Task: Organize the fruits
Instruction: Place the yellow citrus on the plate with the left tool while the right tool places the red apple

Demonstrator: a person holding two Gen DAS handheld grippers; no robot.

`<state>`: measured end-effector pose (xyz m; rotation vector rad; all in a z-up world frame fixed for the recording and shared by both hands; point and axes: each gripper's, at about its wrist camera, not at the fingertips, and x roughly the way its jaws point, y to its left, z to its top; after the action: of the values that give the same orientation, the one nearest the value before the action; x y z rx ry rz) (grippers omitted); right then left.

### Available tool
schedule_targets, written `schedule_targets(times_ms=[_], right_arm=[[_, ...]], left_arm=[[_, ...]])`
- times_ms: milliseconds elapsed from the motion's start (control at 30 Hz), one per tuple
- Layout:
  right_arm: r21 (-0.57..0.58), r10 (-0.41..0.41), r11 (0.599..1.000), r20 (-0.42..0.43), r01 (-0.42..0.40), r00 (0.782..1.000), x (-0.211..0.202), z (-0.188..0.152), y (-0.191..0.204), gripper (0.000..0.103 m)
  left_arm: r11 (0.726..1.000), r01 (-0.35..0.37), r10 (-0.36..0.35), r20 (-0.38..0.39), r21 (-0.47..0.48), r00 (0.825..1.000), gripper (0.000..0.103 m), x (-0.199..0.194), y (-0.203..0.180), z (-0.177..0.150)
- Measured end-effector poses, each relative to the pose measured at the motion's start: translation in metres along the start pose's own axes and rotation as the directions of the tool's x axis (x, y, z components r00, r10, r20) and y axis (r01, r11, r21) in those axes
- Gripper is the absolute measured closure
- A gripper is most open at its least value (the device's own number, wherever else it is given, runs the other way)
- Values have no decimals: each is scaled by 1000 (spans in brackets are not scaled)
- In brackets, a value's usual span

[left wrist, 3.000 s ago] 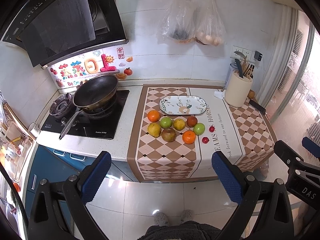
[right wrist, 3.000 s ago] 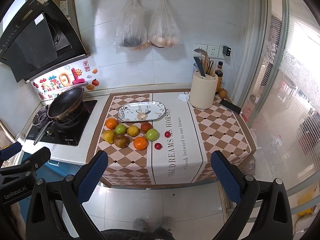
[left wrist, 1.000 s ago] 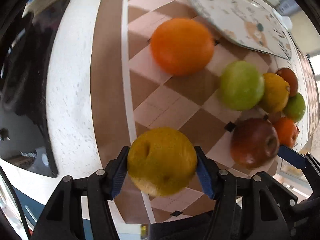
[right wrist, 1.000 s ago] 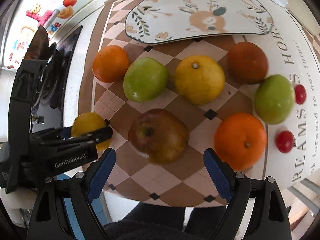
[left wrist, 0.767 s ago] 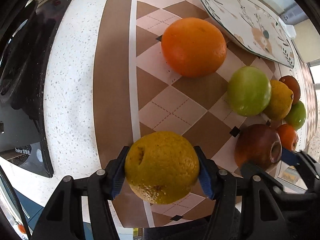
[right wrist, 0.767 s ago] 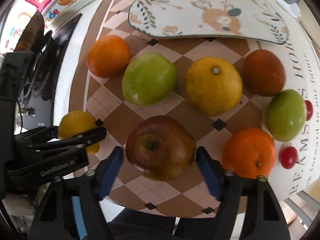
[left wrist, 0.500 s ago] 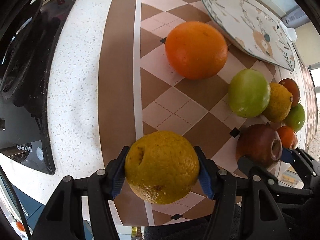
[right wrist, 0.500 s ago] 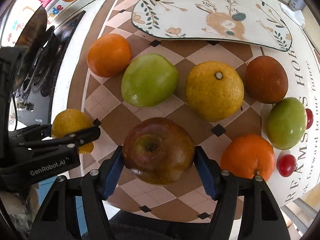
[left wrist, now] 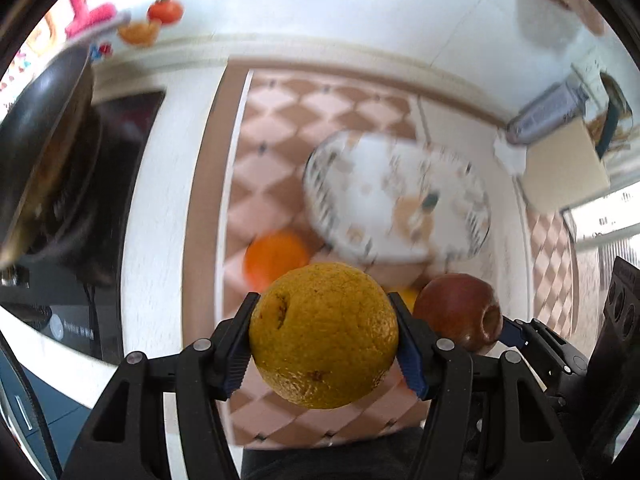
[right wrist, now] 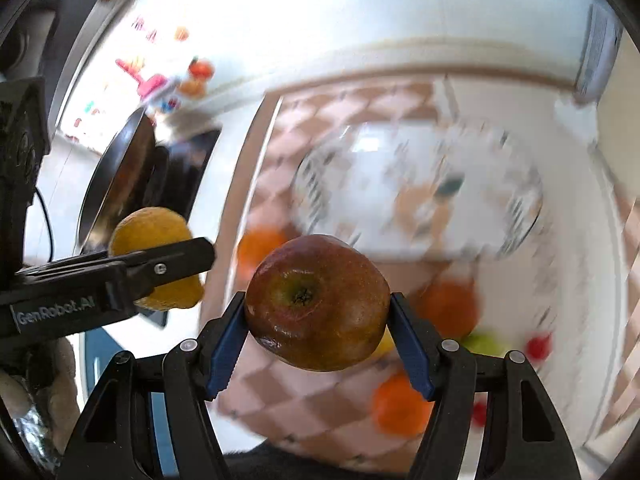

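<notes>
My left gripper (left wrist: 325, 340) is shut on a yellow orange (left wrist: 323, 334) and holds it in the air above the checked mat. My right gripper (right wrist: 318, 334) is shut on a dark red apple (right wrist: 317, 302), also lifted; the apple shows in the left wrist view (left wrist: 458, 312) just right of the yellow orange, which shows in the right wrist view (right wrist: 154, 232). The patterned oval plate (left wrist: 400, 196) (right wrist: 416, 184) lies ahead of both, blurred. Several fruits stay on the mat: oranges (left wrist: 276, 258) (right wrist: 402, 404), a green one (right wrist: 482, 344) and small red ones (right wrist: 538, 346).
A black pan (left wrist: 44, 140) sits on the hob at the left. A cream utensil holder (left wrist: 568, 168) stands at the back right by the tiled wall. The checked mat (left wrist: 276, 120) covers the counter's middle; the counter's front edge lies just below the grippers.
Both grippers have lifted their fruits off the mat and tilted up toward the plate and wall. The views are now blurred by motion.
</notes>
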<state>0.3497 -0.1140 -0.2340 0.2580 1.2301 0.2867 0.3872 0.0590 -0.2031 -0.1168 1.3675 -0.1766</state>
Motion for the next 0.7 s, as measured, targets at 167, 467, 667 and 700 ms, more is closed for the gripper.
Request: schedule_targets(times_ms=[167, 467, 667, 700], right_arm=[[20, -18, 1000, -19, 18, 1000, 27, 61, -57, 32], [-46, -33, 999, -122, 28, 992, 104, 127, -108, 32], [-121, -64, 992, -136, 48, 989, 122, 135, -111, 32], [-125, -61, 991, -143, 43, 988, 124, 135, -112, 32]], left_arm=[[999, -12, 12, -12, -48, 1000, 44, 33, -33, 58], [976, 36, -83, -212, -216, 974, 44, 148, -41, 127], [977, 9, -62, -246, -215, 967, 44, 175, -50, 137], [977, 2, -56, -249, -212, 967, 44, 177, -51, 137]])
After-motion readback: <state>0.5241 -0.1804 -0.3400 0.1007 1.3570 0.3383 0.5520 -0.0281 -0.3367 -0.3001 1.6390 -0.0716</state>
